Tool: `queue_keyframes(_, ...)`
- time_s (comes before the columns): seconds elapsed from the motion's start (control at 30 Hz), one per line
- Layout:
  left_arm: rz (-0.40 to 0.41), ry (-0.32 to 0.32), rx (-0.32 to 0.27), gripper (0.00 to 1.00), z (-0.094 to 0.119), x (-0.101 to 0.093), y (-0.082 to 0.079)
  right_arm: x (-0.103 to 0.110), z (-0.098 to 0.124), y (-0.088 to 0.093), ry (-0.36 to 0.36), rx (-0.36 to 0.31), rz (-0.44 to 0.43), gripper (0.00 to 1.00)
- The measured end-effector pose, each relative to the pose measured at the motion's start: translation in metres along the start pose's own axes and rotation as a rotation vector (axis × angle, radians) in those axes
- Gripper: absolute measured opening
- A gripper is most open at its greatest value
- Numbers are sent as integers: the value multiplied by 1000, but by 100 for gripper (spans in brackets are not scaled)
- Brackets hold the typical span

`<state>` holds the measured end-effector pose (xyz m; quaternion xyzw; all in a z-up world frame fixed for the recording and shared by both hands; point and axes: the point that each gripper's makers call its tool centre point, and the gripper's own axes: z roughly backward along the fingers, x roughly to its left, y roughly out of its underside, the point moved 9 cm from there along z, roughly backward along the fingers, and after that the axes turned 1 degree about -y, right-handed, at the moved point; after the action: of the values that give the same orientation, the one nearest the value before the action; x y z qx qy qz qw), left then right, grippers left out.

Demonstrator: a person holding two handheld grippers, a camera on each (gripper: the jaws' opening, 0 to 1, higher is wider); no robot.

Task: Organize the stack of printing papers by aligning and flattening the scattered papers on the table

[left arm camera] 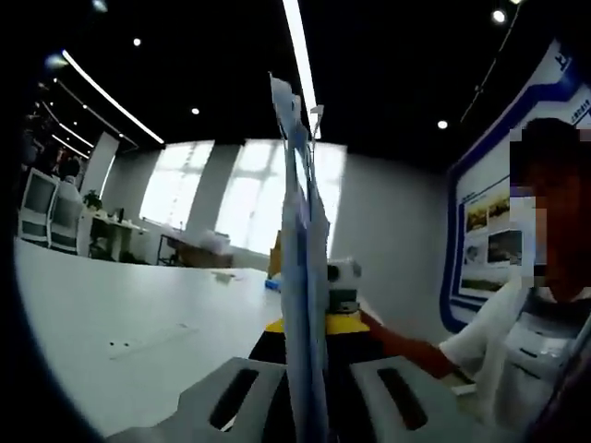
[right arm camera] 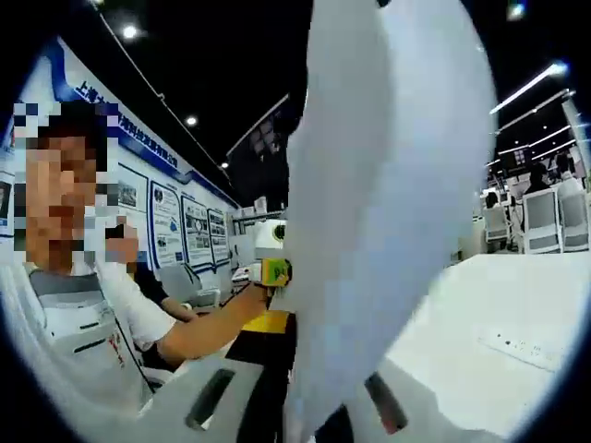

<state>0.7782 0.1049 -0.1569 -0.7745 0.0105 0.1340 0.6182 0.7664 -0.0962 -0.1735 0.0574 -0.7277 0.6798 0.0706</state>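
A: Left gripper view, quick. What is held?

B: The stack of papers (left arm camera: 303, 277) is pinched edge-on between the jaws of the left gripper (left arm camera: 309, 406). The sheets are stood upright, rising from the jaws; the top edges are uneven, with corners fanned out at different heights.

A: Where are the papers relative to the table?

B: They are lifted above the white table (left arm camera: 120, 314), which is seen to the left of the papers and behind them. No contact between the stack and the tabletop can be made out.

A: The other gripper?

B: Just behind the papers a yellow-and-black gripper body is seen, with a person's forearm (left arm camera: 406, 349) stretched toward it from the right.

A: Right gripper view?

B: The same papers (right arm camera: 388, 203) are seen broadside, as a large white curved sheet. The lower edge is clamped between the jaws of the right gripper (right arm camera: 314, 415). The table (right arm camera: 499, 323) is seen to the right of the papers and below them.

A: Anything left of the papers there?

B: The left gripper (right arm camera: 274, 271), yellow-green, is seen touching the sheet's left edge, with a person's arm behind it. A person in a white shirt (right arm camera: 83, 323) is seated further left.

A: Background?

B: Wall posters with blue borders (right arm camera: 175, 221) are seen behind the person; office chairs (right arm camera: 554, 217) are seen far right of the papers, beyond the table.
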Motion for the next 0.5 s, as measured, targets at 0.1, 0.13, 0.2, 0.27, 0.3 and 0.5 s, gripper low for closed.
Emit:
queue_keyframes(0.1,5,1,6,7,1,4,2,0,0,1,4,15,2,0)
queue_keyframes(0.13,-2,-1,15,7,1,5,3,0,1,3,9,26,-4,0)
queue_keyframes(0.2,-39,-33,54,9,2,8,8,-2,2,5,23,58,-11,0)
queue_keyframes(0.27,-59,-46,69,10,1,9,10,-3,3,6,31,71,-12,0)
queue_keyframes(0.3,-58,-57,83,11,2,11,11,-5,4,7,43,83,-12,0)
queue_keyframes(0.5,-158,-138,129,22,4,17,14,-7,6,8,102,134,21,0)
